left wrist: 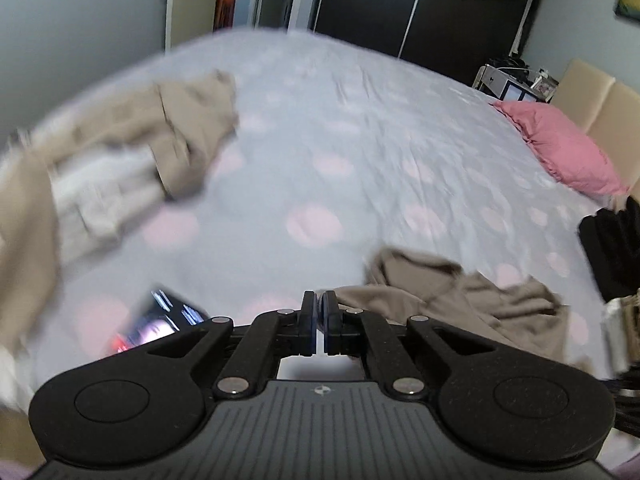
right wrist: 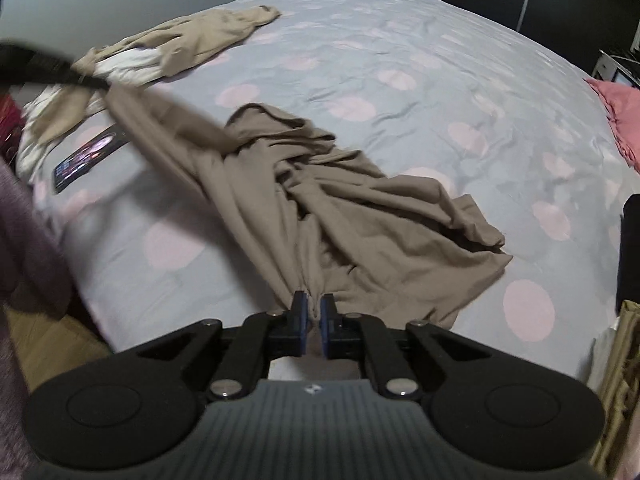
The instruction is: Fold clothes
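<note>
Taupe jersey garment (right wrist: pixel 360 208) lies crumpled mid-bed on the grey sheet with pink dots (right wrist: pixel 400 40), one edge stretched taut between the two tools. Not folded as it lies.

Right tool (right wrist: pixel 314 312): pressed together, pinching a bunched hem of the taupe garment right at the near edge of the bed.

Left tool (left wrist: pixel 319 320): pressed together; from its own camera the fabric starts just at 3 o'clock of the tips. In the right view it shows as a dark blur at 10 o'clock with the taut edge running up to it, so I judge it is pinching the same garment, but the contact itself is blurred.

Handling, as a judgement: thin, light, very limp knit. No stiffness, drapes and ropes up under tension, won't slip much in the pads. Best hold is on seams or corners (hem, shoulders), not mid-panel, otherwise it bunches as it does now.

Second heap, beige and white clothes (right wrist: pixel 168 48), sits at 11 o'clock near the far-left edge of the bed, apart from the held one. Dark phone with lit screen (right wrist: pixel 90 156) lies between the two, close to the taut edge; snag risk.

Pink pillow (left wrist: pixel 560 148) at 2 o'clock, well apart.

Containers: none that I can identify; dark shapes at the right edge are too cropped to call.
</note>
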Demonstrator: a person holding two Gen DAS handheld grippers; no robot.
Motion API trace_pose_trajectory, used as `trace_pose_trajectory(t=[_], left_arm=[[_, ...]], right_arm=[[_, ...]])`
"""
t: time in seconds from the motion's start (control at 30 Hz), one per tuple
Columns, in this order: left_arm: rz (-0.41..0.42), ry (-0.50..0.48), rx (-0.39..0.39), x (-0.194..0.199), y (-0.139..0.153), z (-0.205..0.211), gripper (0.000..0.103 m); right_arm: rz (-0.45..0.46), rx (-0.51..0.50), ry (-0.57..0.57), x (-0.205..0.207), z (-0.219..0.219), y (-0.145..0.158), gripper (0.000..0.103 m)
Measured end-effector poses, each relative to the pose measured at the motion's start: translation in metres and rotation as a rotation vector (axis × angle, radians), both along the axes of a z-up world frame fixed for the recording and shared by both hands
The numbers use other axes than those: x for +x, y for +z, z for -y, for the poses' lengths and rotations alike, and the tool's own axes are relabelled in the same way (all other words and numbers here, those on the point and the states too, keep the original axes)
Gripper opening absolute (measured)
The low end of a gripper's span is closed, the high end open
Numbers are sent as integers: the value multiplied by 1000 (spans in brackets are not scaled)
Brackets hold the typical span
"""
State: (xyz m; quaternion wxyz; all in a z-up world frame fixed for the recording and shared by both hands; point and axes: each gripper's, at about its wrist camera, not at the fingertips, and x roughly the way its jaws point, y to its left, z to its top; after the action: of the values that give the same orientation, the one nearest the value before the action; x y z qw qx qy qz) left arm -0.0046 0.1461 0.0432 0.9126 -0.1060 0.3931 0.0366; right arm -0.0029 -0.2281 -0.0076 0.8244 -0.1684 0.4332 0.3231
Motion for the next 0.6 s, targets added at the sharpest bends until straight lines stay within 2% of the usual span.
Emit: trace_pose_trajectory(t=[0.13,0.27,0.33,0.37,0.47,0.6], left_arm=[[40,-4,114,10,28,-14,1],[31,36,219,23,33,-32,1],[9,63,293,34,27,-45,1],[-13,71,316,39,22,-52,1],[-81,96,306,53,1,-67,1],[-111,105,302,64,-18,-74,1]], right_arm=[[-62,38,50,-13,0,9,8],[-90,65,80,-16,-2,16,12],[-75,68,81,-12,-2,22,29],[-58,59,74,-7,-2,24,31],[-21,38,51,12,-5,27,31],[5,49,32,49,-23,24,31]])
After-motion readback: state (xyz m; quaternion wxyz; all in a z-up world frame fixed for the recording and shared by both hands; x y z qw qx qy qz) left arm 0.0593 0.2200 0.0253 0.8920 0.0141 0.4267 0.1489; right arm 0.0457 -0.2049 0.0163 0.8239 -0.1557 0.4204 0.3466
